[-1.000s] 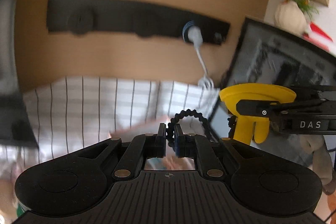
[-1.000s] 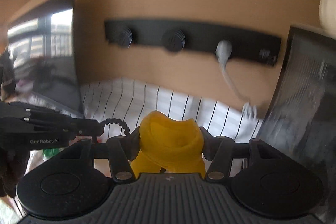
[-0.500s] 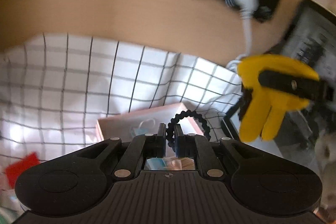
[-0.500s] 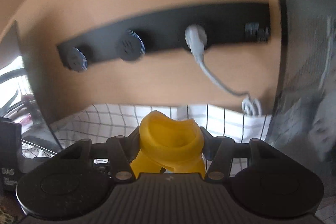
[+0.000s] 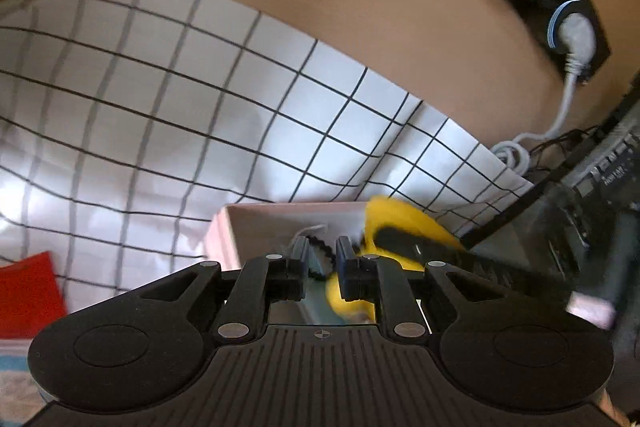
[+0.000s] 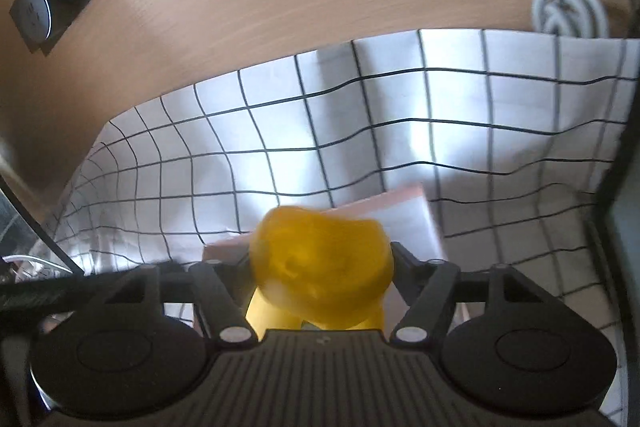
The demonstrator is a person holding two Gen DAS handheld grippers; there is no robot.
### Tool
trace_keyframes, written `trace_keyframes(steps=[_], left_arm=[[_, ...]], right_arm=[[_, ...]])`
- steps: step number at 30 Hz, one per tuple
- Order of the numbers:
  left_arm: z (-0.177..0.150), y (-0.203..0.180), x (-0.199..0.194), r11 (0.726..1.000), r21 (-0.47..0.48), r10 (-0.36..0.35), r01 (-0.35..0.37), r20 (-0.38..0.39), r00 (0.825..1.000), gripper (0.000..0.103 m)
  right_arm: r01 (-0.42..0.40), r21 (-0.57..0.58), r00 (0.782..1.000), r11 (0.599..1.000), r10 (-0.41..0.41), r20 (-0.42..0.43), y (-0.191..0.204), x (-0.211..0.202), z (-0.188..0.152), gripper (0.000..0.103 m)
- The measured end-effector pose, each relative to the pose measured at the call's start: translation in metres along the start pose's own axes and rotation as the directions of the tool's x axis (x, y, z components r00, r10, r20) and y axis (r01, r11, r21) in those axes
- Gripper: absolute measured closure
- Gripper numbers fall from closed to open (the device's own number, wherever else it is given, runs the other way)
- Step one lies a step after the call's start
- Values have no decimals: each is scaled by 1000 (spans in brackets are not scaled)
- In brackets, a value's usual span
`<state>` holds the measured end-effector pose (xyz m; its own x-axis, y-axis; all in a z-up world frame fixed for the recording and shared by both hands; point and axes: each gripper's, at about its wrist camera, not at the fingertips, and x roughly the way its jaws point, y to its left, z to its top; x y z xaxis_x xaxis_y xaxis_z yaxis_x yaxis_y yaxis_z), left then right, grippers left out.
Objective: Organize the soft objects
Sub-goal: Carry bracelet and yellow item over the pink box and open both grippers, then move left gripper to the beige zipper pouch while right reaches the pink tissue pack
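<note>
Yellow toy (image 6: 324, 263) between right fingers (image 6: 404, 259)

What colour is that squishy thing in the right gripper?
Yellow: the soft toy shows best in the right wrist view.

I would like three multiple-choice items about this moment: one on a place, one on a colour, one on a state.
1. Where is the pink box?
A. on the checked cloth
B. on a shelf
C. on a chair

2. What colour is the soft object in the right gripper?
A. green
B. yellow
C. white

3. How does the left gripper stand?
A. wide open and empty
B. shut on a red card
C. shut on a black beaded ring

Key:
1 A, since the checked cloth lies all around the box.
2 B, since it shows yellow between the jaws.
3 C, since the black beaded ring sits between the nearly closed jaws.
</note>
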<state>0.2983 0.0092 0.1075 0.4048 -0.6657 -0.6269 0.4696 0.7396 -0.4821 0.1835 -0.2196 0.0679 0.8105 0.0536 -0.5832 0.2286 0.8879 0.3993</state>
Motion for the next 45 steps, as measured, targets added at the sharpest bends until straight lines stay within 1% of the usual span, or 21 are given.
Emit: trace_keyframes(steps=[2, 5, 7, 8, 9, 12, 16, 18, 20, 22, 25, 27, 32, 33, 35, 36, 37, 39, 41, 43, 45], left_arm=[[-10, 4, -22, 1000, 10, 12, -13, 29, 1000, 87], [-27, 16, -55, 998, 16, 54, -56, 81, 995, 87], [-40, 28, -77, 996, -11, 93, -92, 104, 990, 87], [-46, 34, -88, 994, -32, 106, -103, 116, 988, 87], [-54, 41, -99, 992, -56, 122, -116, 128, 984, 87], [-72, 60, -130, 980, -123, 174, -156, 151, 973, 87], [-99, 84, -165, 964, -201, 208, -172, 172, 963, 87], [-111, 96, -180, 953, -218, 249, -210, 173, 953, 87], [-120, 107, -192, 943, -229, 286, -242, 182, 941, 87], [-131, 123, -207, 934, -244, 310, -259, 197, 930, 87], [-141, 143, -230, 925, -257, 338, -279, 226, 913, 87], [-146, 157, -249, 915, -260, 372, -310, 240, 897, 87], [-148, 194, -299, 871, -284, 471, -401, 250, 846, 87], [-147, 201, -307, 864, -283, 486, -417, 248, 838, 87], [-144, 213, -318, 858, -271, 500, -437, 243, 831, 87], [-142, 219, -322, 857, -264, 503, -443, 240, 831, 87], [-141, 223, -326, 860, -257, 498, -440, 239, 834, 87], [-135, 232, -329, 874, -244, 473, -419, 240, 848, 87], [-130, 237, -325, 892, -240, 438, -383, 246, 865, 87], [-127, 241, -318, 909, -243, 398, -340, 253, 882, 87], [-125, 240, -307, 923, -227, 363, -310, 253, 897, 87]], right_arm=[[9, 21, 1000, 1000, -9, -3, -2, -1, 1, 33], [67, 12, 998, 998, -67, -3, 1, -12, 1, 33], [109, -17, 994, 994, -109, 3, 5, -26, -2, 33], [119, -32, 993, 992, -119, 1, 7, -31, -5, 30], [118, -48, 993, 992, -119, -12, 9, -37, -7, 27], [82, -69, 995, 994, -86, -45, 13, -49, -15, 27], [57, -46, 998, 997, -57, 14, 25, -75, -14, 27], [60, -55, 997, 997, -57, 52, 38, -91, -10, 27], [68, -88, 995, 994, -61, 80, 58, -101, -8, 26], [78, -137, 993, 987, -65, 95, 84, -107, -13, 26], [53, -212, 995, 976, -34, 93, 129, -103, -27, 26], [18, -251, 997, 968, 1, 75, 162, -97, -34, 26], [-84, -337, 996, 938, 93, 11, 249, -80, -50, 26], [-110, -355, 993, 928, 116, -5, 267, -78, -52, 26], [-154, -399, 987, 904, 157, -26, 301, -78, -57, 26], [-172, -424, 984, 889, 175, -31, 317, -79, -59, 26], [-184, -447, 981, 875, 190, -32, 332, -82, -61, 26], [-208, -494, 975, 844, 216, -43, 358, -85, -62, 26], [-234, -520, 971, 821, 227, -78, 376, -82, -61, 26], [-259, -532, 966, 807, 214, -146, 386, -68, -60, 25], [-255, -536, 966, 805, 183, -185, 386, -50, -62, 25]])
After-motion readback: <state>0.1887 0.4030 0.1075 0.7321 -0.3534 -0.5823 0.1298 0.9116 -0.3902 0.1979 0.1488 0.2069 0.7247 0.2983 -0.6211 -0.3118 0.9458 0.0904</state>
